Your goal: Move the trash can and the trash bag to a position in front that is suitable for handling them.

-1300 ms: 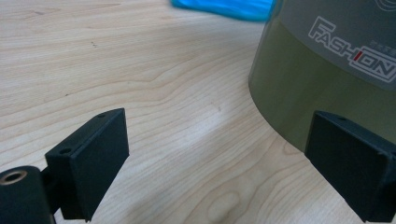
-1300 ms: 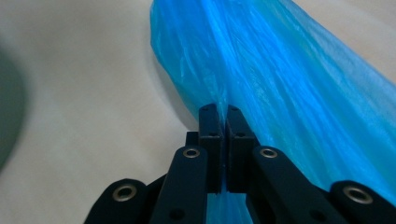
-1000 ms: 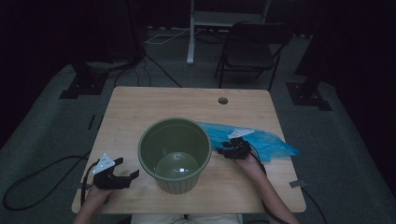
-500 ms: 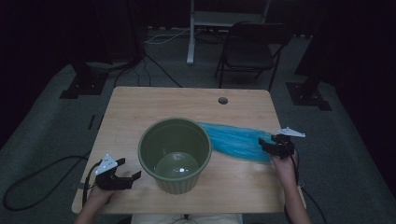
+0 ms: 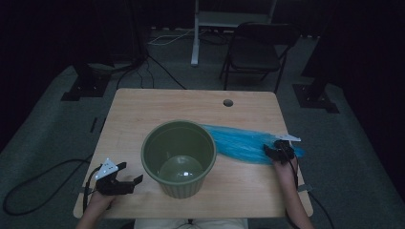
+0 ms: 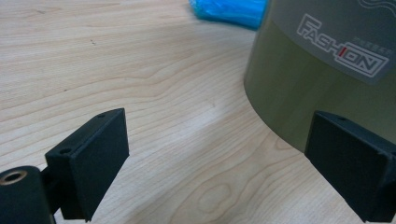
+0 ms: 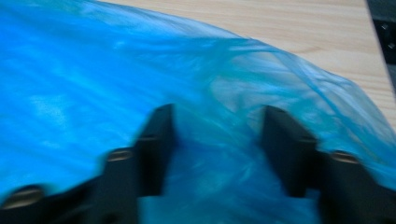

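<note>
A green plastic bucket (image 5: 179,157) stands upright mid-table, and it fills the right side of the left gripper view (image 6: 322,70). A blue plastic bag (image 5: 239,140) lies flat on the table (image 5: 143,109), reaching from behind the bucket to the right. My right gripper (image 5: 279,151) sits on the bag's right end. Its jaws stand open (image 7: 219,140) with blue film (image 7: 93,70) bunched between and under them. My left gripper (image 5: 119,181) rests open at the bucket's lower left (image 6: 219,154), with bare wood between the jaws. A corner of the bag (image 6: 229,10) shows beyond.
A round cable hole (image 5: 228,102) is near the table's far edge. Behind the table stand a folding chair (image 5: 258,52) and a white stand (image 5: 196,33). Cables (image 5: 43,181) trail on the floor at the left.
My right gripper slid right along the bag, from beside the bucket to the bag's right end, then eased slightly back. The bag now lies more stretched out. The left gripper has not moved.
</note>
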Demonstrator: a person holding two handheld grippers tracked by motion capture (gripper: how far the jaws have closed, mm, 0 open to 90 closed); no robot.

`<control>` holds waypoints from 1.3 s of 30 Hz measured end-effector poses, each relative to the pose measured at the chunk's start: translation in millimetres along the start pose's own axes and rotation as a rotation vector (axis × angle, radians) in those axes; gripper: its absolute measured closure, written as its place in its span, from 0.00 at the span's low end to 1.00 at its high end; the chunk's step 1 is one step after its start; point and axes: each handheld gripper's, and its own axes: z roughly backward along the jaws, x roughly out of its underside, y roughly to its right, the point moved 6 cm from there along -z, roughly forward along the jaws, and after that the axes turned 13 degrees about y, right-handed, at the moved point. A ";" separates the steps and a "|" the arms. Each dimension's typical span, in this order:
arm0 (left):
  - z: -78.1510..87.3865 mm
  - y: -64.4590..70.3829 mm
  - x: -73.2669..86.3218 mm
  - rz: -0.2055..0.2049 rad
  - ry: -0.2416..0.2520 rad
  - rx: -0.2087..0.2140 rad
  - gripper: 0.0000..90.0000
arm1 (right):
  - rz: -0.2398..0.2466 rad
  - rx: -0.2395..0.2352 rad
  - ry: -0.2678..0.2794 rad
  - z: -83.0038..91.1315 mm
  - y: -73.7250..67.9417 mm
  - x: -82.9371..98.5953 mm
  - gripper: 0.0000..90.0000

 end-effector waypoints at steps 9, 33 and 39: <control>0.7 -0.9 -1.6 0.006 0.008 0.000 0.08 | 0.012 -0.004 -0.019 -21.9 -4.2 -28.8 0.99; 2.4 -0.5 0.6 0.000 0.003 -0.006 0.08 | -0.084 -0.254 0.106 -28.3 -88.5 -102.8 0.32; 4.5 0.3 1.2 -0.002 0.003 0.000 0.08 | 0.040 -0.409 0.058 -34.7 -172.3 -70.2 0.32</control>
